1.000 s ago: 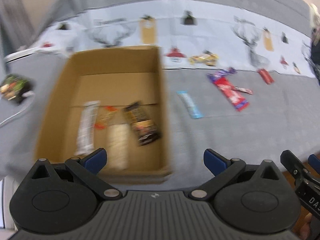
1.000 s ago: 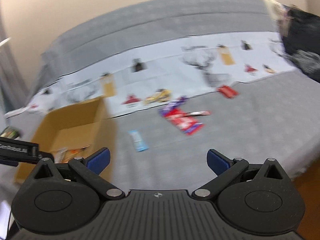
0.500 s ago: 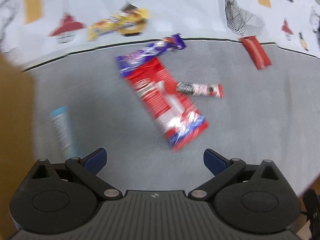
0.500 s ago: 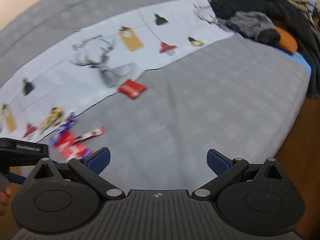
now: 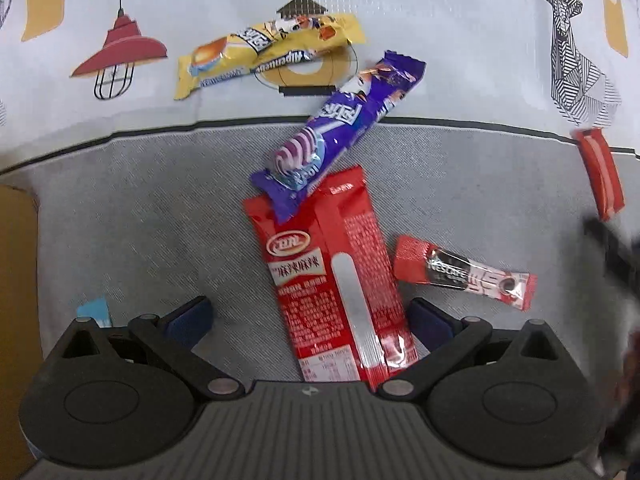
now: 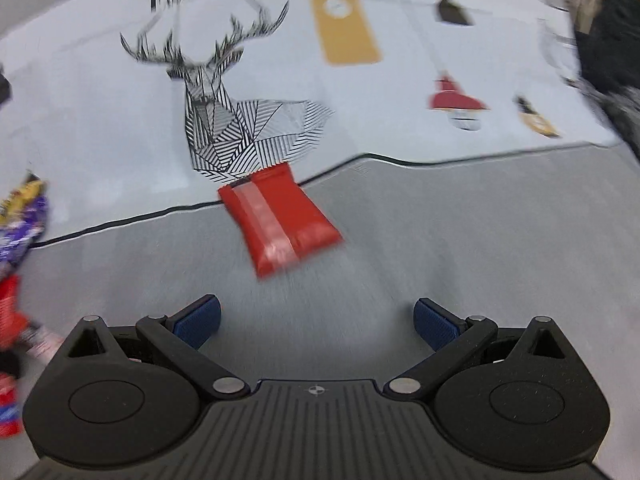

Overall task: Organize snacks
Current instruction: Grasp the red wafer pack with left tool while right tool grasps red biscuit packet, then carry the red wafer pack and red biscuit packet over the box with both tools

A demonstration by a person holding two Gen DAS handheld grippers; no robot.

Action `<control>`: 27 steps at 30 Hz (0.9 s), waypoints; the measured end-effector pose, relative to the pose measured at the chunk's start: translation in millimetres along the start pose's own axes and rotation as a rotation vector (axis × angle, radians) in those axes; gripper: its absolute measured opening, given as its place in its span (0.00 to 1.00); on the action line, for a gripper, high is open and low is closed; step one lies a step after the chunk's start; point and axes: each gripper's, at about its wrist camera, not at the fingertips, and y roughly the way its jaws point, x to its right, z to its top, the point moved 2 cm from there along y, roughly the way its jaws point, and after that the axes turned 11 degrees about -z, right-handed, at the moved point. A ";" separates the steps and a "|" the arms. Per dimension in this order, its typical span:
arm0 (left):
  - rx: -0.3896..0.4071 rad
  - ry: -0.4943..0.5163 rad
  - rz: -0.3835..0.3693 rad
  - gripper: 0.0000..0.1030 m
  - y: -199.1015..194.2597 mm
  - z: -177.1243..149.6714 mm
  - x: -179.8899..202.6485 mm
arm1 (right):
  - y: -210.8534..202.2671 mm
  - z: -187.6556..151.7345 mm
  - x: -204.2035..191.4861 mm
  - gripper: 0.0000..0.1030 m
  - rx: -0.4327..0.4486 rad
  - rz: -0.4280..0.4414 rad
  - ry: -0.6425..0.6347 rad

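My left gripper point(image 5: 310, 318) is open low over the grey cloth, and a long red snack packet point(image 5: 332, 276) lies between its fingers. A purple wafer packet point(image 5: 340, 136) overlaps the red packet's far end. A yellow packet point(image 5: 268, 52) lies beyond on the printed sheet. A small red and white Nescafe stick point(image 5: 464, 274) lies just right of the red packet. My right gripper point(image 6: 316, 318) is open and empty, with a small red pouch point(image 6: 278, 222) on the cloth a little ahead of it. That pouch also shows in the left wrist view point(image 5: 600, 172).
A cardboard box edge point(image 5: 16, 280) shows at the far left. A light blue bar point(image 5: 94, 310) peeks out by my left finger. The printed white sheet point(image 6: 120, 120) with a deer covers the far side. Dark clothes point(image 6: 608, 48) lie at the far right.
My left gripper moved right from the box and down, closing in over the red packet. My right gripper swung right and dropped toward the small red pouch.
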 end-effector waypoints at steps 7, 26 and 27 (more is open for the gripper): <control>0.064 0.044 0.017 0.74 -11.0 -6.4 1.9 | 11.5 18.6 -22.7 0.64 0.090 0.026 -0.053; 0.213 0.203 -0.101 0.47 -171.3 -143.3 -32.3 | -222.7 -66.0 -7.6 0.48 0.143 0.000 0.255; 0.236 0.212 -0.106 0.47 -187.9 -152.8 -36.3 | -242.9 -68.2 -14.4 0.48 0.166 0.016 0.247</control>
